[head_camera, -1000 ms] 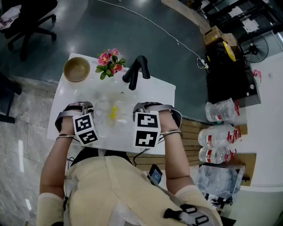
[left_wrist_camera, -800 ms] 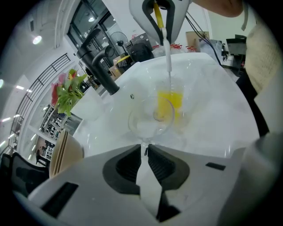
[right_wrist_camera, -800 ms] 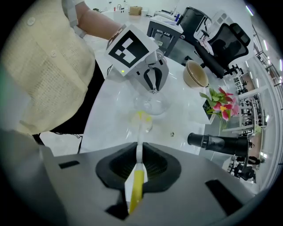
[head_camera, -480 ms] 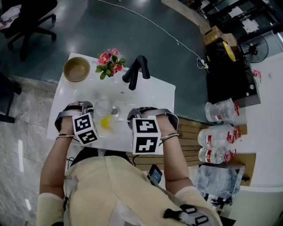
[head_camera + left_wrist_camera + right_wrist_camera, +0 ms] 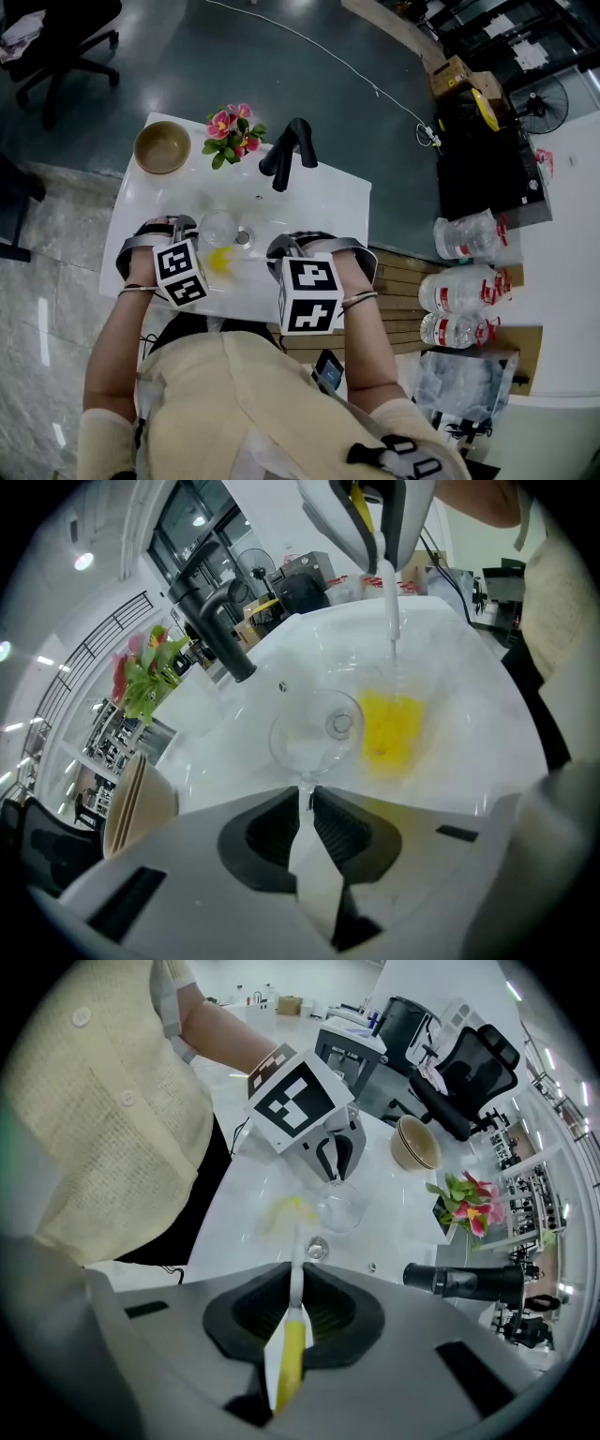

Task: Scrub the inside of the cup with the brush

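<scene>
A clear stemmed glass cup (image 5: 314,733) hangs over the white sink top (image 5: 319,202), its bowl pointing away from my left gripper (image 5: 307,803), which is shut on the thin stem. In the head view the cup (image 5: 217,228) sits just ahead of that gripper (image 5: 187,246). My right gripper (image 5: 295,1302) is shut on the white and yellow handle of the brush (image 5: 292,1269). The blurred yellow brush head (image 5: 389,728) is beside the cup, outside its bowl, just above the white surface. From the head view the brush head (image 5: 220,261) lies on the near side of the cup, left of the right gripper (image 5: 281,248).
A black faucet (image 5: 286,150) stands at the back, with a round drain (image 5: 244,236) just right of the cup. A tan bowl (image 5: 161,146) and pink flowers (image 5: 232,131) sit at the far left corner. Water bottles (image 5: 464,291) lie off to the right.
My right gripper has shifted left and toward the person, carrying the brush head from the cup's right side to its near side. The left gripper and cup have stayed put.
</scene>
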`<state>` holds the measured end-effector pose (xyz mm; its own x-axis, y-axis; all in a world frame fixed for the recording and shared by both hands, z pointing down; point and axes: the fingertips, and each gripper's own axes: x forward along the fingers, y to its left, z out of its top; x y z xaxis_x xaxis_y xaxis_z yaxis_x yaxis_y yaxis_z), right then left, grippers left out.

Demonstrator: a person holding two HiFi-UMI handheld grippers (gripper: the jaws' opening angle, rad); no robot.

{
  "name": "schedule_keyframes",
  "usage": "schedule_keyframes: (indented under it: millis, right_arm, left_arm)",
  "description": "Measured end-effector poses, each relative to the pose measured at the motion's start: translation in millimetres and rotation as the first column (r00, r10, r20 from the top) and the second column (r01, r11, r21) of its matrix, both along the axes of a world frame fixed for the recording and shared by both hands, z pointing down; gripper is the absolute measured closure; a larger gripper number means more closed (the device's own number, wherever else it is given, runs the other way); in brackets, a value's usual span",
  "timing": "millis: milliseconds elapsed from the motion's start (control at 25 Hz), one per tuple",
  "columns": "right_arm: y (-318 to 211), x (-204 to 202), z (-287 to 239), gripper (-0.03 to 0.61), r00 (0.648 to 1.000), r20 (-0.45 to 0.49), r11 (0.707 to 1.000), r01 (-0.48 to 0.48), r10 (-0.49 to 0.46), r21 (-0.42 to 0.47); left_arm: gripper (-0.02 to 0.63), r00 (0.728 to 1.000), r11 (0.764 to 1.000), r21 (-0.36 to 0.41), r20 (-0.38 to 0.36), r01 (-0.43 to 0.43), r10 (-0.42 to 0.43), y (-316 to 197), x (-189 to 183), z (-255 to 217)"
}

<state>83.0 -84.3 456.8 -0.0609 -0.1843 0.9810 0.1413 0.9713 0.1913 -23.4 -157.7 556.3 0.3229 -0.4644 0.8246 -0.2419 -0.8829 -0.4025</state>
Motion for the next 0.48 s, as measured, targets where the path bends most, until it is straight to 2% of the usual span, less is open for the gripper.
schedule_keyframes:
  millis: [360, 480]
  right_arm:
    - [4.5, -18.2, -6.6, 0.531, 0.990, 0.137, 1.000, -0.018, 0.016, 0.019]
    - [4.1, -21.0, -5.4, 0.531, 0.988, 0.156, 0.999, -0.017, 0.013, 0.029]
  left_arm:
    - [0.558, 1.000, 1.000, -0.015, -0.031, 0.002, -0.003, 0.0, 1.5, -2.0]
    - [0.558, 0.999, 1.000, -0.018, -0.043, 0.000, 0.000, -0.2, 1.9, -3.7]
